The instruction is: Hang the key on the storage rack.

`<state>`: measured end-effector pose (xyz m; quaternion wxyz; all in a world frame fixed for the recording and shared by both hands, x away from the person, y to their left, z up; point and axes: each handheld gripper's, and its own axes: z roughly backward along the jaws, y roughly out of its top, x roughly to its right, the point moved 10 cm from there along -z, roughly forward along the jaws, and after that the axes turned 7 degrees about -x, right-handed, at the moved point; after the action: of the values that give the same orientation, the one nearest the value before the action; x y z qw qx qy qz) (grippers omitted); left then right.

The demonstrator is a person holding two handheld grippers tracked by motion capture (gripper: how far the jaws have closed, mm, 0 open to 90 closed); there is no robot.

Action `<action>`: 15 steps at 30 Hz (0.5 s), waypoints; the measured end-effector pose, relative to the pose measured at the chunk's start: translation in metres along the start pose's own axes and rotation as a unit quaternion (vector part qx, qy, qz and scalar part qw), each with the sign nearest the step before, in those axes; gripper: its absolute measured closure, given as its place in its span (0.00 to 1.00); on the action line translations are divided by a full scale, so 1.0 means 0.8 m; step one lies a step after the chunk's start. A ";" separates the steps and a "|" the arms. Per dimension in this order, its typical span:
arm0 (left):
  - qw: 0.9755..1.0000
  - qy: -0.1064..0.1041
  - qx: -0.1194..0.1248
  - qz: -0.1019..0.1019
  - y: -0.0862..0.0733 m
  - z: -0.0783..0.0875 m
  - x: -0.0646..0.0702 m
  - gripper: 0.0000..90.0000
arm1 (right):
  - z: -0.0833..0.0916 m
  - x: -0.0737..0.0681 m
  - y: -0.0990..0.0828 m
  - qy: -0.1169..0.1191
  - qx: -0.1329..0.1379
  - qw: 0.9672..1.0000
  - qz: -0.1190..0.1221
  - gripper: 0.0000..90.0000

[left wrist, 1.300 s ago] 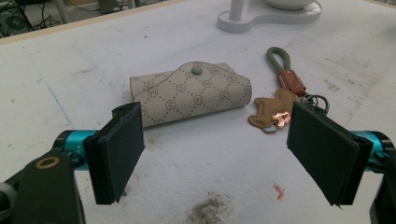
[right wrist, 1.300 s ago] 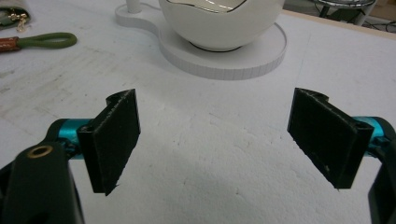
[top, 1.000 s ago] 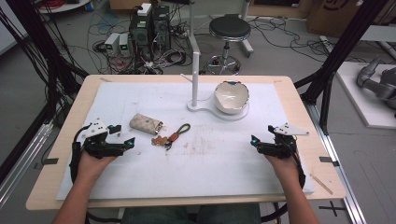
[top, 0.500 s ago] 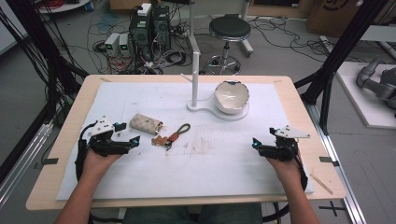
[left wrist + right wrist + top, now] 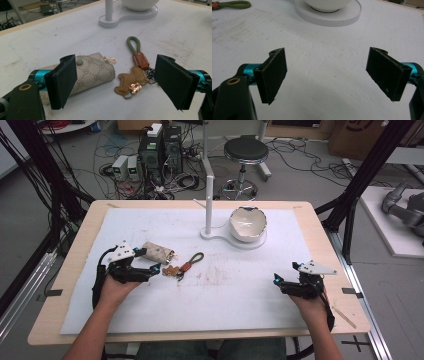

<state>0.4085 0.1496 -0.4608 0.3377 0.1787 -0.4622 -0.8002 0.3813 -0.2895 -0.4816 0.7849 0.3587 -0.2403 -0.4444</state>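
Note:
A beige patterned key pouch (image 5: 157, 252) (image 5: 92, 72) lies on the white mat, its gold clasp sticking out. Right beside it lies a keychain (image 5: 181, 267) (image 5: 135, 75) with a brown leather bear, metal rings, an orange tab and a green loop (image 5: 232, 4). My left gripper (image 5: 150, 270) (image 5: 120, 83) is open just short of both, its jaws spread with the pouch's end and the bear between them, touching neither. My right gripper (image 5: 276, 281) (image 5: 329, 75) hovers open over bare mat at the right, with nothing between its jaws.
A white bowl (image 5: 247, 224) (image 5: 327, 4) sits on a white stand base (image 5: 235, 240) (image 5: 125, 18) with an upright post (image 5: 208, 202) at the back middle. The wooden table edge (image 5: 330, 245) frames the mat. A stool and cabling stand beyond.
My left gripper has moved forward and right, up to the pouch and keychain. The right gripper has shifted only slightly.

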 end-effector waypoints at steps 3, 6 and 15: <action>1.000 -0.007 -0.003 -0.001 0.002 -0.006 0.004 0.21 | 0.004 0.000 -0.006 -0.002 -0.004 1.000 0.004 0.19; 1.000 -0.018 -0.009 -0.002 0.006 -0.017 0.009 0.21 | 0.009 0.001 -0.012 -0.005 -0.007 1.000 0.006 0.19; 0.999 -0.048 -0.025 -0.005 0.017 -0.053 0.026 0.21 | 0.026 0.004 -0.029 -0.013 -0.013 1.000 0.006 0.19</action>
<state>0.4239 0.1040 -0.4700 0.3155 0.1344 -0.4568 -0.8208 0.3564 -0.3078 -0.4865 0.7888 0.3417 -0.2468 -0.4474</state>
